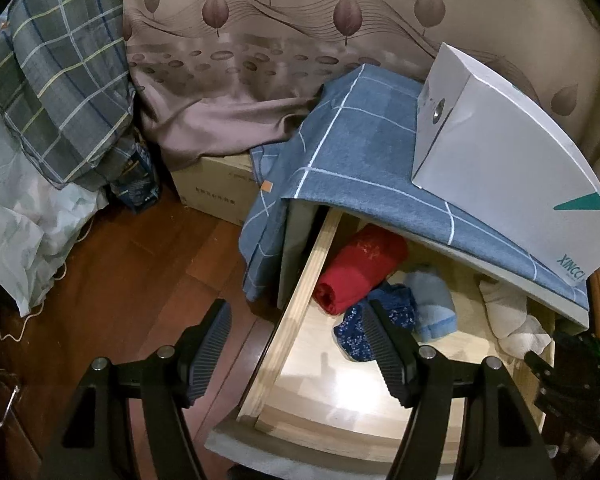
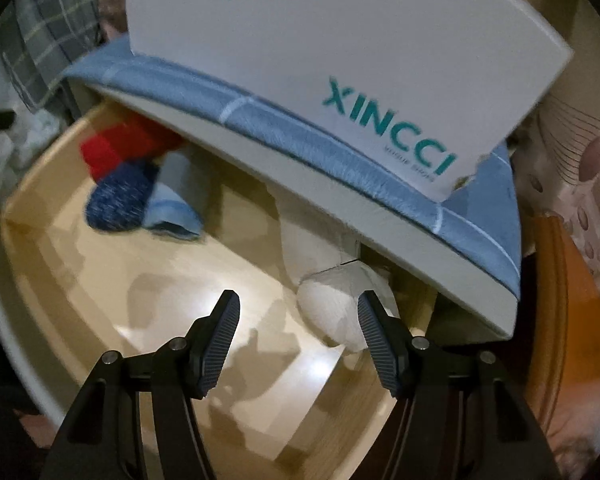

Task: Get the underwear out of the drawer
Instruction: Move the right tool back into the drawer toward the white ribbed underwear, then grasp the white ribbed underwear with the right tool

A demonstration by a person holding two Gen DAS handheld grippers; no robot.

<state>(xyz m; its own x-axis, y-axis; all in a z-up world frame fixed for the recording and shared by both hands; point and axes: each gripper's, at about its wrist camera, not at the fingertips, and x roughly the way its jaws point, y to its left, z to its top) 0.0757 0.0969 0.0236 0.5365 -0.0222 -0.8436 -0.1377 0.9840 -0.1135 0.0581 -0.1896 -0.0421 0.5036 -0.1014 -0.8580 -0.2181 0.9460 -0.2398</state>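
The wooden drawer (image 1: 296, 300) is pulled open. Inside lie a red rolled garment (image 1: 356, 272), a dark blue patterned one (image 1: 380, 324), a light blue one (image 1: 432, 304) and a white one (image 1: 508, 316). My left gripper (image 1: 296, 336) is open, straddling the drawer's left wall, empty. My right gripper (image 2: 298, 332) is open over the drawer floor (image 2: 140, 280), its right finger beside the white garment (image 2: 332, 308). The red garment (image 2: 116, 148), dark blue garment (image 2: 120, 200) and light blue garment (image 2: 172, 208) lie at the far left in the right wrist view. The right gripper's body (image 1: 572, 376) shows at the left view's right edge.
A white XINCCI shoe box (image 1: 500, 160) rests on blue checked cloth (image 1: 360, 132) over the cabinet top. A cardboard box (image 1: 216, 188), plaid bedding (image 1: 60, 80) and a curtain (image 1: 260, 40) stand behind. Dark wood floor (image 1: 140, 280) lies left of the drawer.
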